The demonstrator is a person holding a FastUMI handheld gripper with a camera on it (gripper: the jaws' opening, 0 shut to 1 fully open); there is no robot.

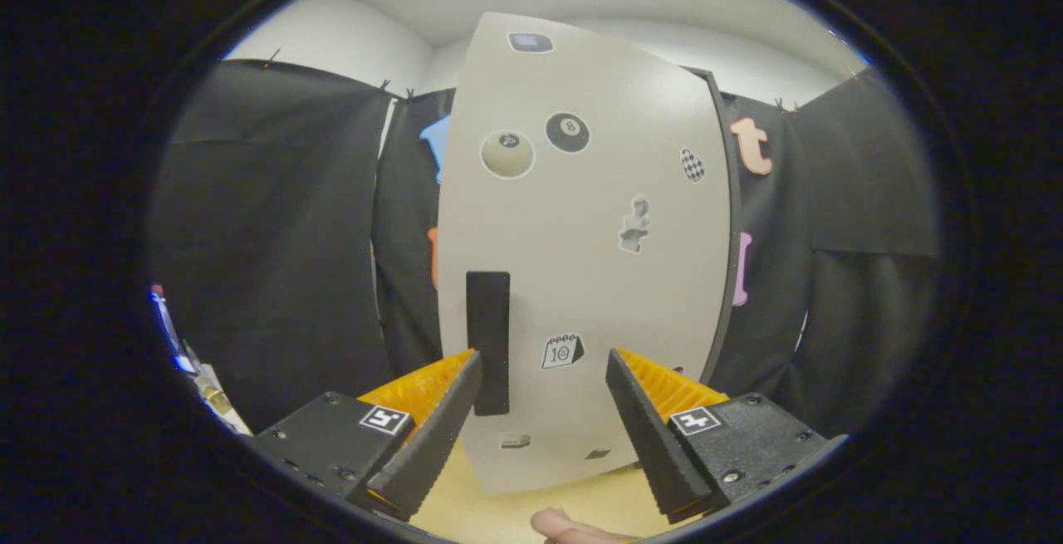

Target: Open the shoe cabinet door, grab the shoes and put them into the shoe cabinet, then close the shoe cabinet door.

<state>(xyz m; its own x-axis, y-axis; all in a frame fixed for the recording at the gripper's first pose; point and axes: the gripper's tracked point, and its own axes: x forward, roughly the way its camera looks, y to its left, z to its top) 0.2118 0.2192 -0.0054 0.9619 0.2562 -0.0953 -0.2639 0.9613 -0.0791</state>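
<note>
A tall pale grey shoe cabinet door [581, 262] stands just ahead of me, dotted with stickers. Its black vertical handle [487, 340] runs down near the door's left edge. My gripper [544, 365] is open, fingers spread wide and close to the door. The left fingertip [465, 378] sits right beside the handle's lower part; I cannot tell whether it touches. Nothing is held between the fingers. The door looks shut against the cabinet's dark side edge [724, 228] on the right.
Black cloth walls hang on both sides and behind the cabinet. A light wooden floor [531, 494] shows below the door. A person's fingertip [573, 527] shows under the fingers. Some small items [208, 394] lie low at the far left.
</note>
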